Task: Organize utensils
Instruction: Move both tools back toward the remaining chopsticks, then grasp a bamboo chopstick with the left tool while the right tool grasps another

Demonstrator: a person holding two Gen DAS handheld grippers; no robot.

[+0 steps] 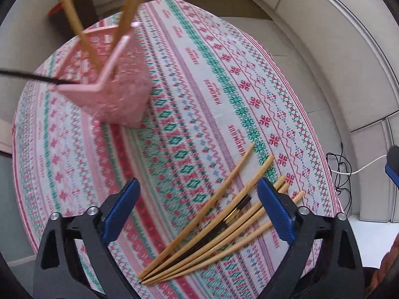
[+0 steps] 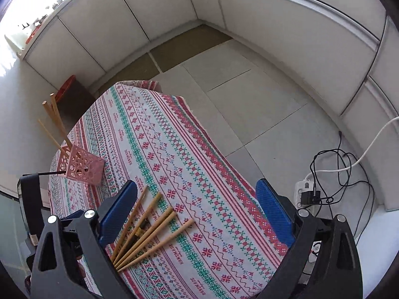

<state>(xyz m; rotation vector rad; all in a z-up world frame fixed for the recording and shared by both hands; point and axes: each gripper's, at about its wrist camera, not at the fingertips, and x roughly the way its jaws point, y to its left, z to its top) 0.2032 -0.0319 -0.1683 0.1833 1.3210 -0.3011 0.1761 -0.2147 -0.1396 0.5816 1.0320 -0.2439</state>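
Several wooden chopsticks and one dark chopstick lie fanned on the patterned tablecloth. My left gripper is open and empty, hovering above them. A pink perforated holder stands on the cloth farther back with three wooden chopsticks and a black one leaning in it. In the right wrist view the loose chopsticks lie by the left finger of my right gripper, which is open and empty. The holder stands at the far left.
The table edge runs along the right, with tiled floor beyond. A power strip and tangled cables lie on the floor at the right. A dark box with a red lid stands behind the table.
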